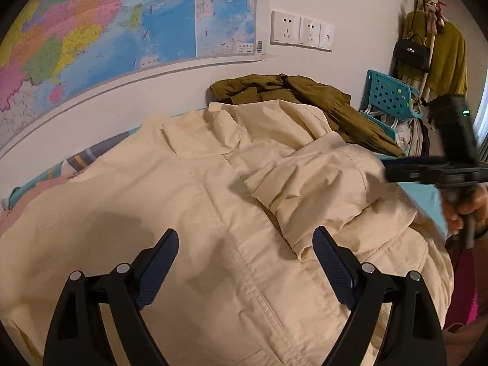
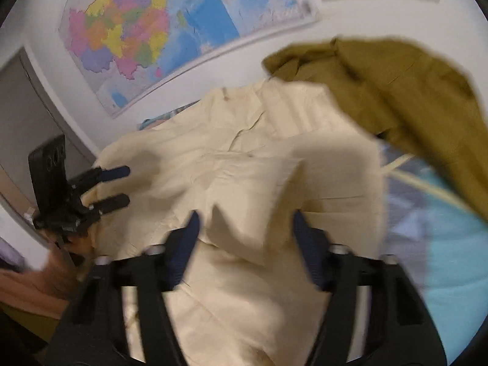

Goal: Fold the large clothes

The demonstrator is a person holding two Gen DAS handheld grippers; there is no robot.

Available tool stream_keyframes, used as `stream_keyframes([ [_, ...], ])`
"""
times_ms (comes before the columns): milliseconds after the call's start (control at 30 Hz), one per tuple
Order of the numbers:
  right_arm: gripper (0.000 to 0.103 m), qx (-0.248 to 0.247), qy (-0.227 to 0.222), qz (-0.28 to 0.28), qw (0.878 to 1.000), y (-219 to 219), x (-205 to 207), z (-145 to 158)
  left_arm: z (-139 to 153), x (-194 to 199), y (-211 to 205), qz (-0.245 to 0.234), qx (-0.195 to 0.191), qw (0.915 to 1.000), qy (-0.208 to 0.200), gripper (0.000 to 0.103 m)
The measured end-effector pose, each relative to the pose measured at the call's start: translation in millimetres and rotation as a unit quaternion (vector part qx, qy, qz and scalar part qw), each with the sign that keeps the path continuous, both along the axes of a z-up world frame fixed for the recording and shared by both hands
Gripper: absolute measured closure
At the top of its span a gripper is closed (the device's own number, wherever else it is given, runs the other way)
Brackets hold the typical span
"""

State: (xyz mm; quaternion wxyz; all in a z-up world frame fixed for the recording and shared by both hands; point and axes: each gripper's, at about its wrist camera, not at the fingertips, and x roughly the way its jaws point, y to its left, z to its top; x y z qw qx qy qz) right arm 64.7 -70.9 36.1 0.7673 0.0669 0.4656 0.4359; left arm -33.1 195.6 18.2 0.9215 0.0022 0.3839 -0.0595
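Observation:
A large cream jacket lies spread on the bed, collar toward the wall, with its right sleeve folded across the chest. My left gripper is open and empty, hovering over the jacket's lower front. My right gripper is open and empty above the folded sleeve; the jacket fills that blurred view. The left gripper also shows in the right wrist view, and the right tool's body shows in the left wrist view.
An olive-green garment lies crumpled behind the jacket, against the wall; it also shows in the right wrist view. A teal plastic crate and hung clothes stand at the right. A map and wall sockets hang above the bed.

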Motion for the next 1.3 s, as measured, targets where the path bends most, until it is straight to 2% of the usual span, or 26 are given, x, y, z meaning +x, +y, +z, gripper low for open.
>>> stream_keyframes([
  [33,0.071,0.012,0.004,0.017,1.0,7.9,-2.9,2.2,0.1,-2.0,3.7,0.0,-0.009,1.0,0.001,0.017],
  [67,0.083,0.017,-0.002,0.032,0.999,18.2,-4.6,6.8,0.3,-4.9,8.6,0.0,-0.022,0.9998,0.001,0.017],
  [100,0.088,0.026,-0.015,0.05,0.998,32.8,-7.1,18.5,0.2,-8.0,12.3,0.002,-0.03,0.9995,0.001,0.017],
  [267,0.089,0.059,-0.064,0.14,0.986,112.5,-18.9,76.9,3.2,-25.2,28.6,0.009,-0.052,0.9985,-0.015,0.015],
  [333,0.087,0.044,-0.068,0.178,0.981,148.9,-24.4,87.2,4.8,-31.6,29.2,0.001,-0.062,0.9978,-0.024,0.009],
  [400,0.067,0.028,-0.066,0.202,0.977,180.2,-26.9,91.3,4.6,-35.3,25.8,-0.003,-0.063,0.9976,-0.028,0.008],
  [467,0.055,0.029,-0.057,0.233,0.97,200.7,-31.4,96.9,1.3,-33.7,21.7,-0.004,-0.061,0.9979,-0.02,0.007],
  [567,0.049,0.022,-0.085,0.239,0.967,205.6,-37.8,109.0,-11.0,-21.3,27.3,0.02,-0.065,0.9976,0.016,0.007],
  [633,0.046,0.025,-0.11,0.219,0.969,185.0,-31.5,115.9,-21.8,-10.8,36.1,0.044,-0.069,0.9955,0.047,0.007],
  [700,0.043,0.004,-0.128,0.173,0.977,160.8,-13.8,111.8,-33.5,-1.7,51.2,0.082,-0.073,0.9912,0.075,0.007],
  [767,0.043,-0.032,-0.122,0.113,0.985,129.8,14.3,99.4,-41.1,1.8,66.4,0.112,-0.085,0.9862,0.088,0.008],
  [800,0.043,-0.066,-0.12,0.063,0.988,110.7,35.7,88.0,-43.6,2.9,72.8,0.119,-0.095,0.9838,0.095,0.008],
  [867,0.041,-0.122,-0.1,-0.011,0.987,81.5,70.0,64.2,-45.7,5.6,79.0,0.131,-0.097,0.9816,0.099,0.008],
  [967,0.039,-0.168,-0.068,-0.055,0.982,61.5,95.8,33.5,-49.5,11.8,79.5,0.143,-0.088,0.9791,0.115,0.011],
  [1033,0.037,-0.18,-0.054,-0.039,0.981,66.5,103.1,14.5,-53.3,17.4,79.2,0.146,-0.078,0.9786,0.122,0.013],
  [1067,0.039,-0.201,-0.065,-0.029,0.977,73.1,103.2,9.2,-55.7,19.7,77.3,0.146,-0.069,0.9788,0.126,0.013],
  [1100,0.064,-0.224,-0.08,-0.02,0.971,80.4,104.1,6.1,-58.2,22.1,76.7,0.145,-0.061,0.979,0.129,0.014],
  [1133,0.083,-0.244,-0.09,-0.014,0.966,83.6,106.7,4.9,-61.2,24.4,74.6,0.146,-0.051,0.9792,0.132,0.014],
  [1167,0.098,-0.245,-0.089,-0.015,0.965,80.9,110.2,7.1,-64.2,27.0,74.3,0.146,-0.044,0.979,0.135,0.014],
  [1267,0.1,-0.155,-0.089,-0.065,0.982,46.1,130.7,50.2,-75.5,31.3,72.7,0.14,-0.031,0.979,0.145,0.014],
  [1300,0.1,-0.136,-0.087,-0.069,0.984,38.7,135.3,55.8,-78.4,32.0,72.3,0.138,-0.027,0.9792,0.146,0.014],
])
